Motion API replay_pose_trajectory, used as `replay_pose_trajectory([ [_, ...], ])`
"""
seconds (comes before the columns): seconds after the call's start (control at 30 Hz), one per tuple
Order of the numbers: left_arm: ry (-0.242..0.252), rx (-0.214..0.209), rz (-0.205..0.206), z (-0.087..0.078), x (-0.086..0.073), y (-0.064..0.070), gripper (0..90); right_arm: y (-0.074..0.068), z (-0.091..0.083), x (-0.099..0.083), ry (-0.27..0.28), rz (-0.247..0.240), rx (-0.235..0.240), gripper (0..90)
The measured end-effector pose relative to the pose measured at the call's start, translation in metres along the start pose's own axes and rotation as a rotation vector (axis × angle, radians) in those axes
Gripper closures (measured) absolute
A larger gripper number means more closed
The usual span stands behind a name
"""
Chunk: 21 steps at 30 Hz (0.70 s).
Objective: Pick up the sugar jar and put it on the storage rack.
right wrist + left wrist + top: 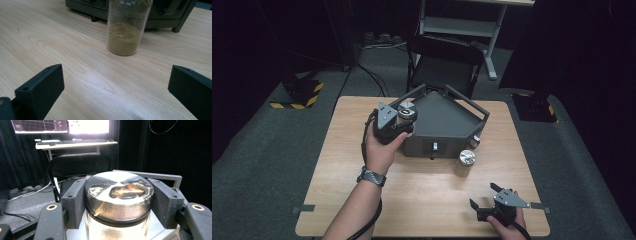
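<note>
The spice jar with the taped steel lid (119, 195) sits clamped between the two black jaws of the left hand-held gripper (398, 121), which are closed against its sides just under the lid. In the high view this jar is at the left front corner of the dark five-sided rack (447, 125), over the rack's corner rather than on the counter (357, 165). The rack's raised metal rail (160, 175) runs just behind the jar, so there is little room on that side; toward the person the space is open. The left hand (382, 150) grips the tool from behind with the forearm coming straight up from the counter's near edge, a watch on the wrist.

A second jar (467, 159), holding tan powder, stands upright on the counter just in front of the rack's right front face, near it but apart; in the right gripper view it (126, 30) stands directly ahead. A wide bare stretch of wood lies between this jar and the near edge.

The right hand-held gripper (484, 196) is low at the counter's near right corner, well apart from the rack, its jaws spread wide and holding nothing. The right hand (507, 222) holds it close to the counter's front edge, pointing toward the second jar.
</note>
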<state>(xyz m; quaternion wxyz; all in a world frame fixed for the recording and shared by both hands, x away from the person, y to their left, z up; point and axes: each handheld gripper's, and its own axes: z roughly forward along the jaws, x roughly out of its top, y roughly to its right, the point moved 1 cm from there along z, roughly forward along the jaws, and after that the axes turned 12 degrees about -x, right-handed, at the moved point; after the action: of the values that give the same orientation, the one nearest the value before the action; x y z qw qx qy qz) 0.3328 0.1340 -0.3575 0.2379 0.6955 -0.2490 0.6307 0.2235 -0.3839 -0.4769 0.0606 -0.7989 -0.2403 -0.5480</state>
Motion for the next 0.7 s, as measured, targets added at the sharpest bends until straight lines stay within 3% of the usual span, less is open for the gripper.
replay_pose_trajectory([
  [0.7,-0.025,0.014,-0.006,0.054,0.005,-0.008,35.1,0.003,-0.001,-0.003,0.01,0.022,0.003,0.4],
])
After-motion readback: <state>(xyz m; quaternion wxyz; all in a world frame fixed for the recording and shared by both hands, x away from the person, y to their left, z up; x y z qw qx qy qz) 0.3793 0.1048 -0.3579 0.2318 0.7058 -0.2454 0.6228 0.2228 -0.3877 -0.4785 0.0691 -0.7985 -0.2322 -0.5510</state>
